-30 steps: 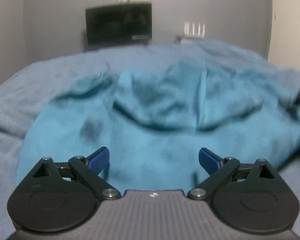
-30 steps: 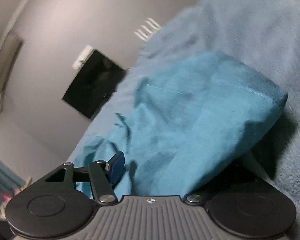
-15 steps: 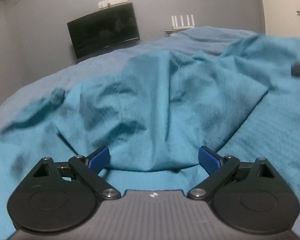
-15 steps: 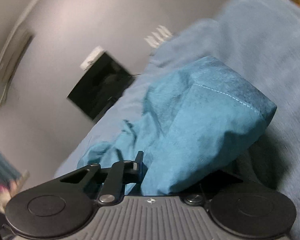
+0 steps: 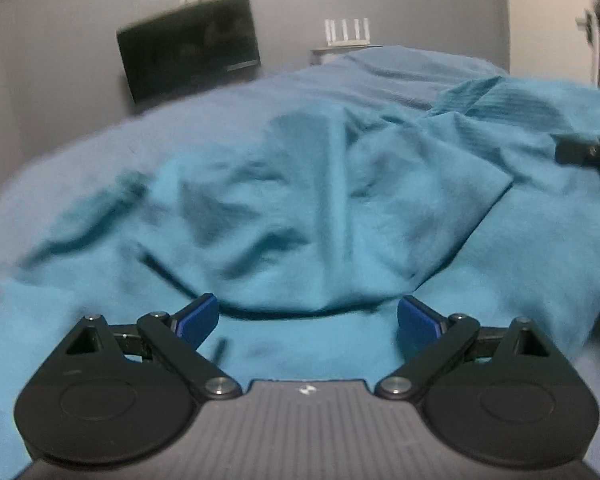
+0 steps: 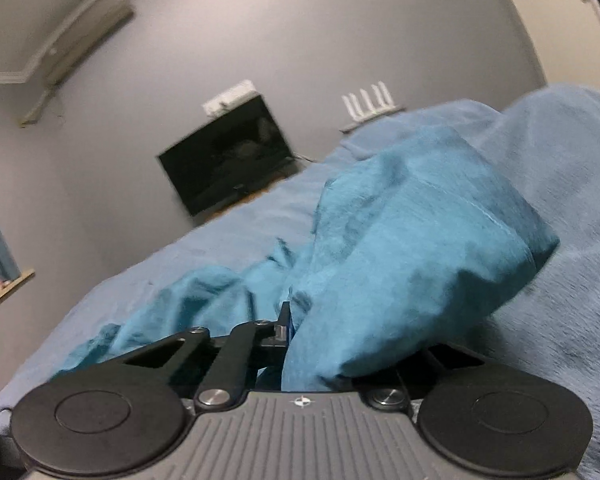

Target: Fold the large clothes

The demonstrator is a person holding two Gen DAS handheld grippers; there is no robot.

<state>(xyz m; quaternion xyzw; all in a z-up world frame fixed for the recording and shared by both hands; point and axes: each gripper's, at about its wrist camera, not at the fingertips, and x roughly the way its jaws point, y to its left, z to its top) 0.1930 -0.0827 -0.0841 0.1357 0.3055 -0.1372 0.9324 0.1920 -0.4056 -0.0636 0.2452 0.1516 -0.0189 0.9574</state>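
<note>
Right jaws now clamped on garment (image 6: 400, 240)

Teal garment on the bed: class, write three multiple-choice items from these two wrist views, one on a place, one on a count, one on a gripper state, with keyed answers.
1. Where does the teal garment lie?
A. on the blue blanket
B. on the floor
C. on a chair

2. How many antennas stand on the white router?
A. one
B. four
C. seven

3. How is the right gripper?
A. wide open
B. out of view
C. shut on cloth

Answers: A, blanket shows around it; B, four upright prongs; C, fabric is pinched between its fingers, while the left gripper gapes.
</note>
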